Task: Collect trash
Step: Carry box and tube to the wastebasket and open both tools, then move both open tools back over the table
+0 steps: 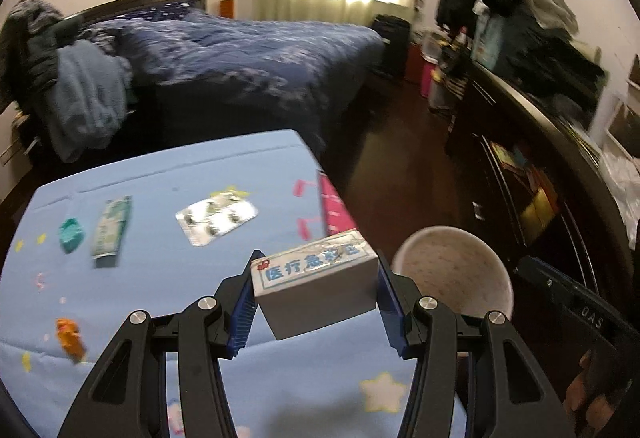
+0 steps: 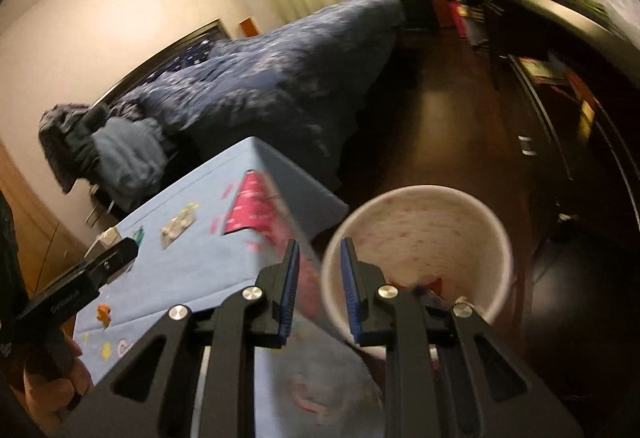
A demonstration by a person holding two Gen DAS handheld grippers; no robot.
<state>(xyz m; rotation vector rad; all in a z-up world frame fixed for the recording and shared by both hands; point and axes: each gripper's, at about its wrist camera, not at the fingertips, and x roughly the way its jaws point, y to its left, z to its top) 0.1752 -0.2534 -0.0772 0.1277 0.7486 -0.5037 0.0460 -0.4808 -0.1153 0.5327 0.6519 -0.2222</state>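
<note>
Blue table, one boxed left claw, perhaps five scraps

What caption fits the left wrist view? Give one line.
Left gripper clamps a grey box beside the white bin.

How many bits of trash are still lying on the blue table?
4: teal piece far left, green wrapper beside it, silver pill pack in the middle, orange scrap near the front. More may be hidden behind the jaws.
</note>
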